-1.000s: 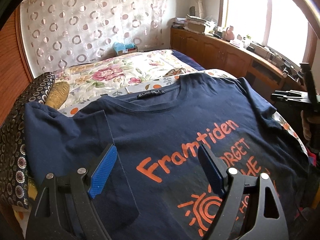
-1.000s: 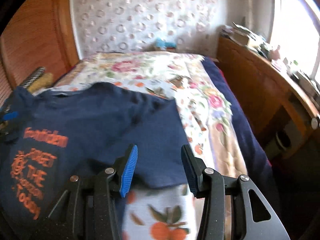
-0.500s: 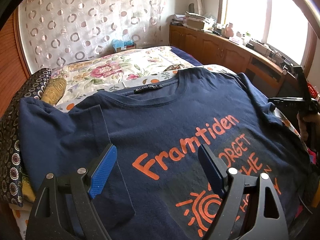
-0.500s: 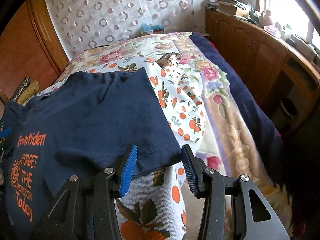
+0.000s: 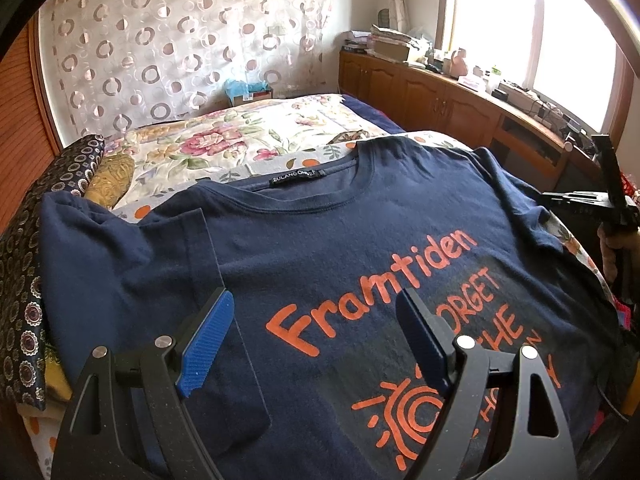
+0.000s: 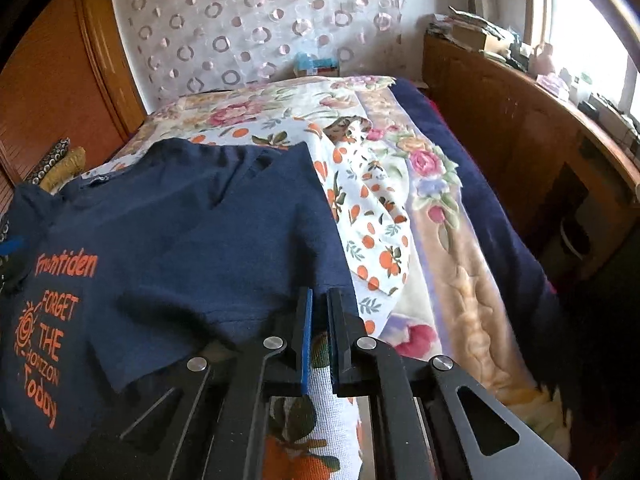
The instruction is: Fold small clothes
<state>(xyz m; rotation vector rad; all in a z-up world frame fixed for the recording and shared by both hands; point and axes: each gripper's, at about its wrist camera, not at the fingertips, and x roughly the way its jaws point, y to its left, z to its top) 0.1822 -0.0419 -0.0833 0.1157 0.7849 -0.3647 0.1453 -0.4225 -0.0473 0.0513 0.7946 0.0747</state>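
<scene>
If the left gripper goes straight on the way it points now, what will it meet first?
Most likely the navy T-shirt, near its orange "Framtiden" print. The left gripper has open jaws with nothing between them; depth is unclear.

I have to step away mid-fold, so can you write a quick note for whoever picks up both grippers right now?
Left gripper: open, hovering over the printed chest of the navy T-shirt, holding nothing.
Right gripper: shut, apparently pinching the hem of the sleeve on its side.
The T-shirt lies face up, spread on the floral bed cover, collar towards the curtain. The other sleeve seems to lie partly over the body.
Done: shirt laid out, one sleeve gripped.
Left: fold that sleeve inward, then fold the body.
</scene>
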